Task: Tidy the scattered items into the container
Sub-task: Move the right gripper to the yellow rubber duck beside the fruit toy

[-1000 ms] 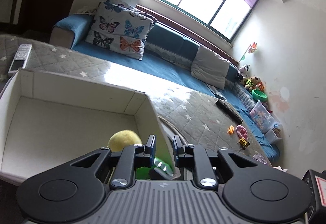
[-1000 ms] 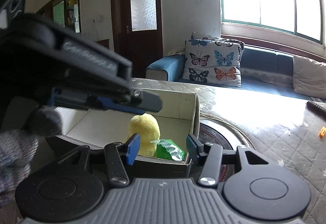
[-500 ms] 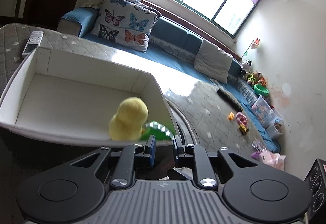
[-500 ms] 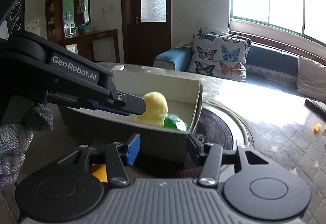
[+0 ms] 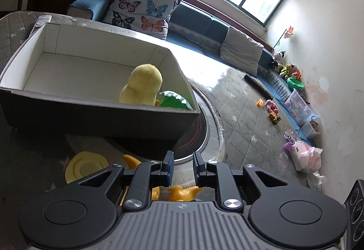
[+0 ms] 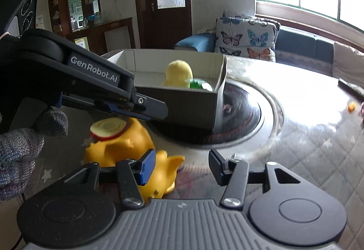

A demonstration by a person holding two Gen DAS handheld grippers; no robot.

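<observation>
- The open grey cardboard box stands ahead of me; its near wall blocks any low, level path forward.
- Most of its white floor is bare; only a yellow plush chick and a green packet crowd the right corner.
- An orange rubber toy lies just beneath my left claw.
- The quilted grey table to the right lies free.

A: Any text readable?
B: Only one. "GenRobot.AI", white letters, on the side of the black left gripper, seen in right wrist view.
A: Anything else? Labels, nos.?
B: Yellow-green sign by the cabinet, too small to read. Black device w/ round dials top left, no legible marks. Left wrist view: nothing readable.
</observation>
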